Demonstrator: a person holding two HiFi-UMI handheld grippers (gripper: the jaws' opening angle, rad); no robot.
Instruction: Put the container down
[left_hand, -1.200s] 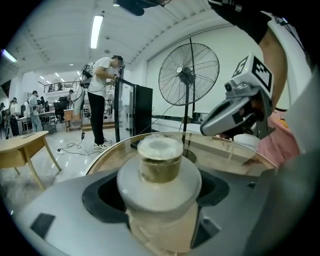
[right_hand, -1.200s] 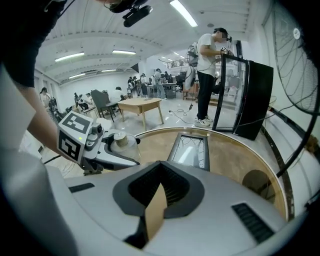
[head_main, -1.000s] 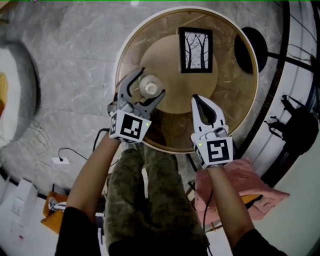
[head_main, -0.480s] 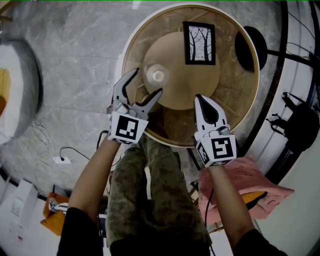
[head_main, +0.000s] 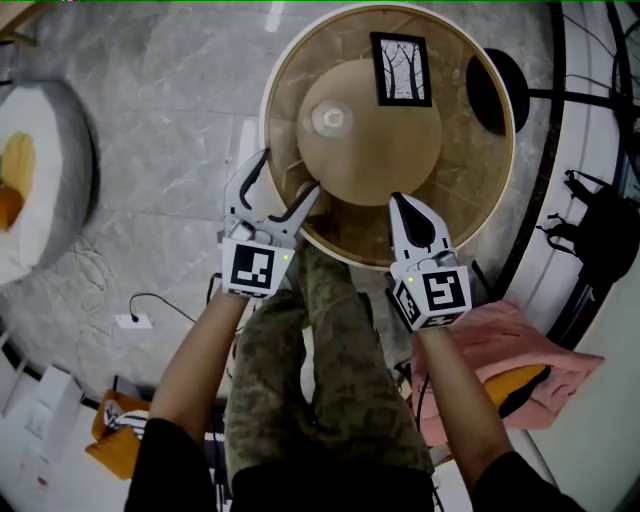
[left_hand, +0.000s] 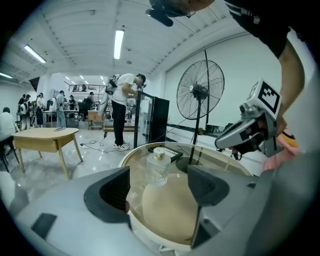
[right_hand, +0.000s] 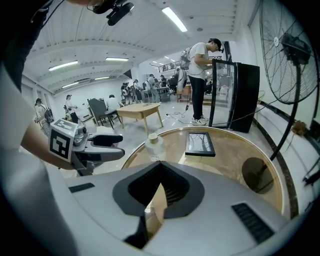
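I see container standing upright on round tabletop, apart from both claws. L claw wide, empty, at near-left rim. R claw pinched together, nothing betw.

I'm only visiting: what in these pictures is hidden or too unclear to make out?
Bottle: head view looks down on its cap, so any contents are unclear.
Fan: head view shows only base and pole; the rest runs off the edge.
Yellow thing: head view, partly covered by the pink cloth.
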